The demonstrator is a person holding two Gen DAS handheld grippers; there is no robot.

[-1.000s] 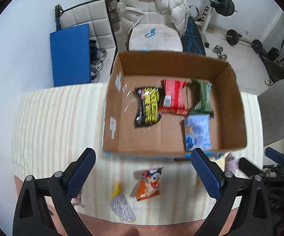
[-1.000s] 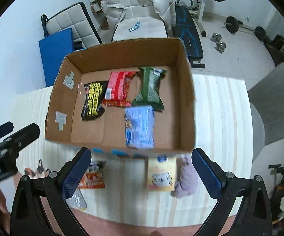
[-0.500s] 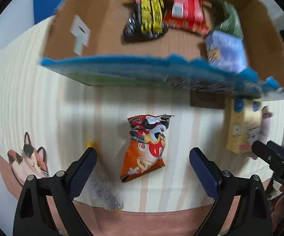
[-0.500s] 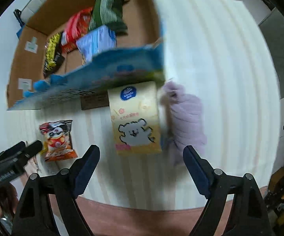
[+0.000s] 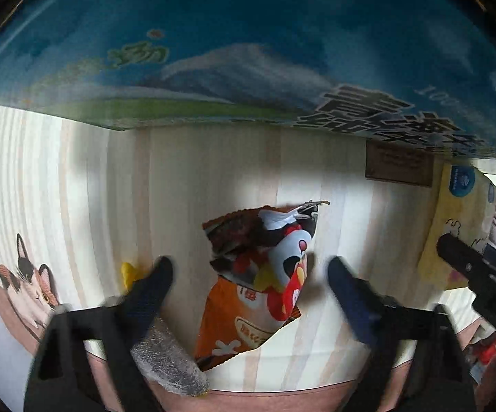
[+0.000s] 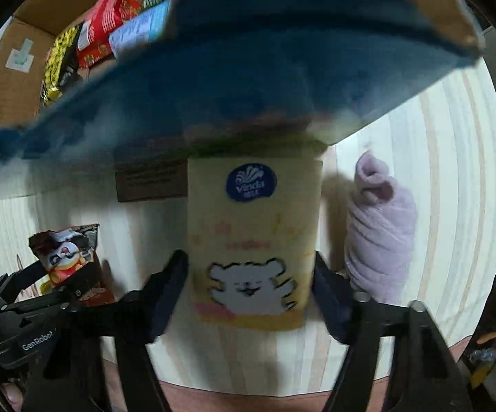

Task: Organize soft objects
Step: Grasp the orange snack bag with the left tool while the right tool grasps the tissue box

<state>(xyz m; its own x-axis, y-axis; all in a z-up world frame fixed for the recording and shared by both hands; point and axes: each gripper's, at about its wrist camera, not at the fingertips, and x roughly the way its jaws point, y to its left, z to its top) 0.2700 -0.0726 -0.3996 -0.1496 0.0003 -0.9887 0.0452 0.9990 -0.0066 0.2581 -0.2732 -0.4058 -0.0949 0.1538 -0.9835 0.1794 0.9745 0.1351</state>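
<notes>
An orange snack bag point(image 5: 258, 285) lies on the striped cloth in front of the cardboard box point(image 5: 248, 51). My left gripper point(image 5: 249, 264) points down over it, one finger on each side. Its jaws are closing, with a gap still showing between the pads and the bag. A yellow tissue pack point(image 6: 253, 240) with a white bear print lies against the box's blue wall point(image 6: 248, 79). My right gripper point(image 6: 248, 257) straddles the pack with jaws closing and the pads meeting its two long sides. A rolled purple cloth point(image 6: 381, 237) lies just right of the pack.
A silver packet with a yellow end point(image 5: 169, 353) sits under the left finger. Several snack packets point(image 6: 110, 17) lie inside the box. The cloth's near edge, with a cat picture point(image 5: 31, 288), is close behind the grippers. Each gripper shows at the edge of the other's view.
Both grippers dropped from high above the box to the cloth in front of it. Their jaws narrowed, the left around the snack bag and the right onto the tissue pack.
</notes>
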